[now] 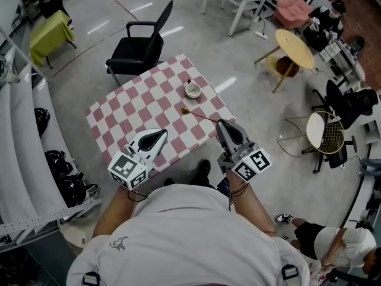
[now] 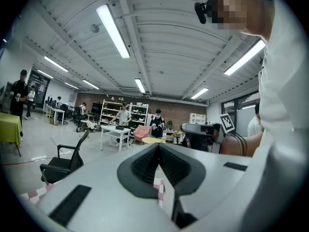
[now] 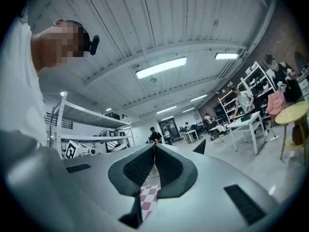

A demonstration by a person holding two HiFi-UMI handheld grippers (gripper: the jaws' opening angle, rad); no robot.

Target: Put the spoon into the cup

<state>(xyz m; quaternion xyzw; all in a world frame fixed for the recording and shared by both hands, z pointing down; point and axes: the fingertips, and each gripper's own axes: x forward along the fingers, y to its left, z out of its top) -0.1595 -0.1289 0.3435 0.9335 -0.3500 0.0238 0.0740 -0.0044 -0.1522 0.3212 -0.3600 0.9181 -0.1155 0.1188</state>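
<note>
One slim golden spoon (image 1: 199, 116) in right gripper (image 1: 221, 125), round cup (image 1: 192, 90) nearby

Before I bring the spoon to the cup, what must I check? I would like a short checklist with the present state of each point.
1. Right gripper shut on the spoon handle: ok.
2. Cup upright, mouth facing up: ok.
3. Nothing between spoon bowl and cup: ok.
4. Left gripper shut, empty, away from the cup: ok.
5. Spoon lifted off the cloth: cannot tell.
6. Cup empty inside: cannot tell.
</note>
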